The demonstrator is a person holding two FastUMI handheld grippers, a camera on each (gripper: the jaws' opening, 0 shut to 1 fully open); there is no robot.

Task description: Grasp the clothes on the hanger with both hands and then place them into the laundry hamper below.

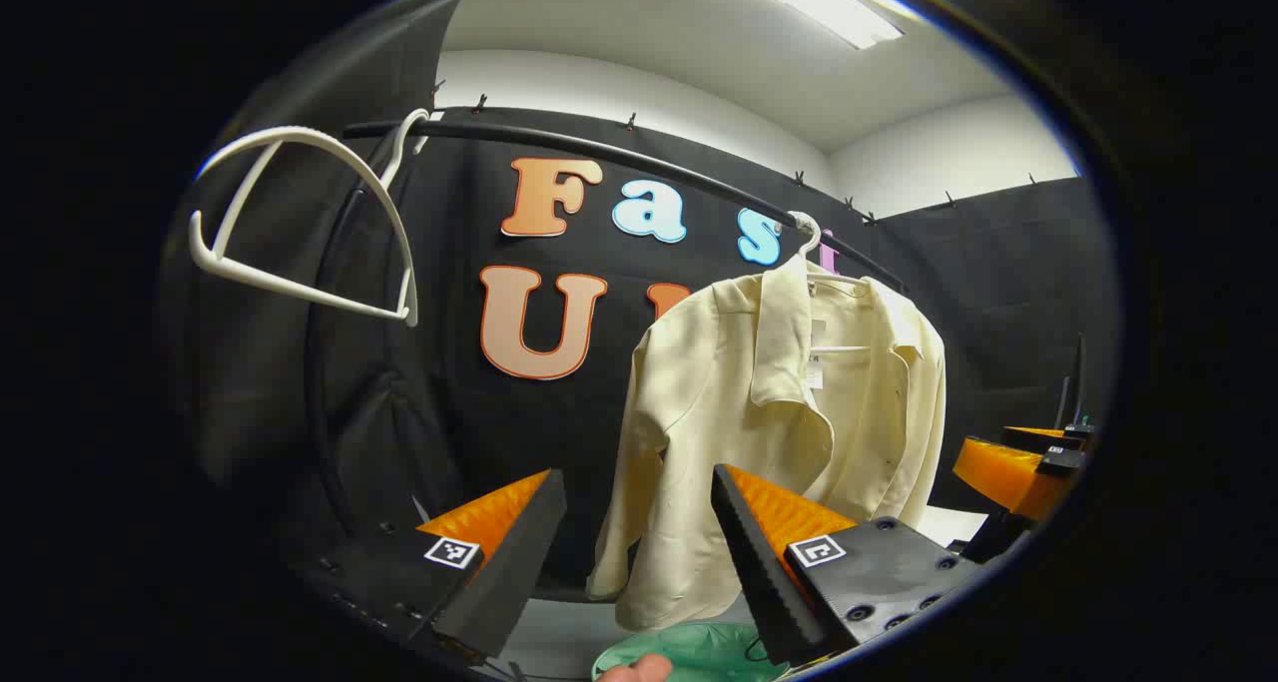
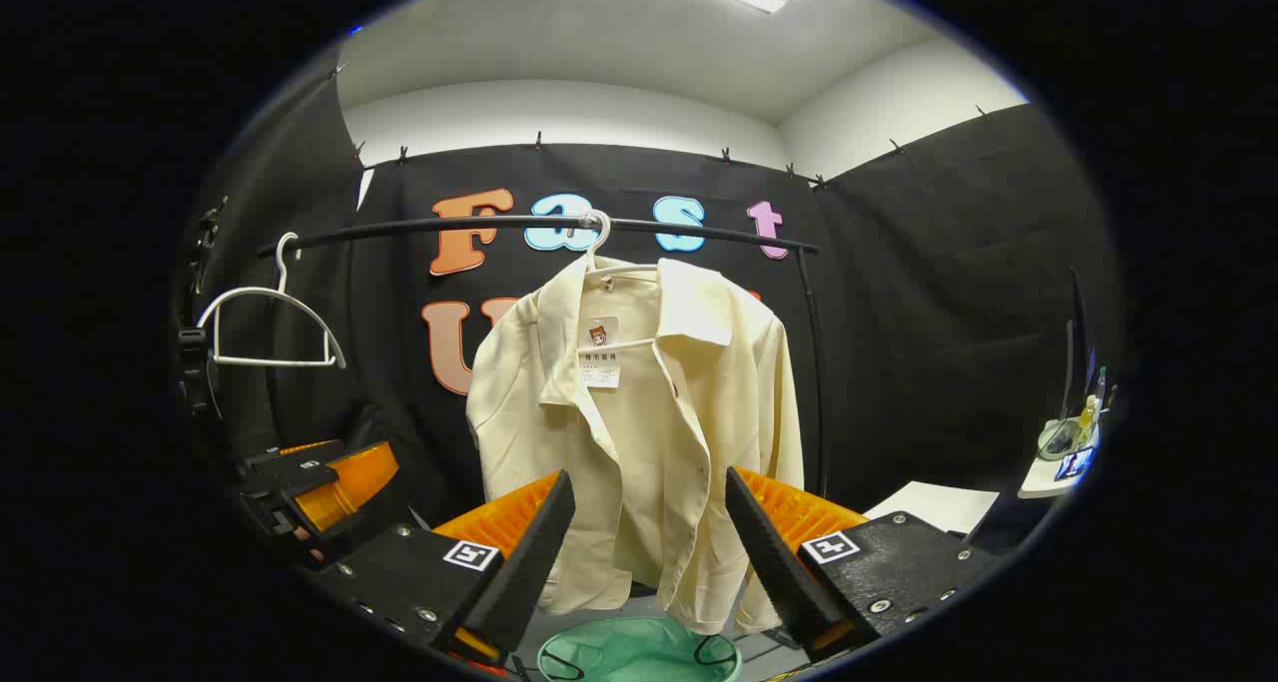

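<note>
Ridged fingers of the left gripper (image 1: 637, 532) stand wide apart at the bottom of the left gripper view, holding nothing. From left to right beyond them: an empty white plastic hanger (image 1: 305, 225) hooked on the curved black rail (image 1: 599, 153), then the cream collared shirt (image 1: 779, 432), soft and lightly creased, draped on its own white hanger (image 1: 811, 238), then the right gripper (image 1: 1018, 467) at the edge. In the right gripper view, that gripper's fingers are likewise spread and empty, framing the shirt's hem, with the left gripper off to the left. Below the hem sits the round green mesh laundry hamper (image 2: 639, 652). By my judgement nothing is done yet: both grippers must close on the fabric, lift it off and lower it.
</note>
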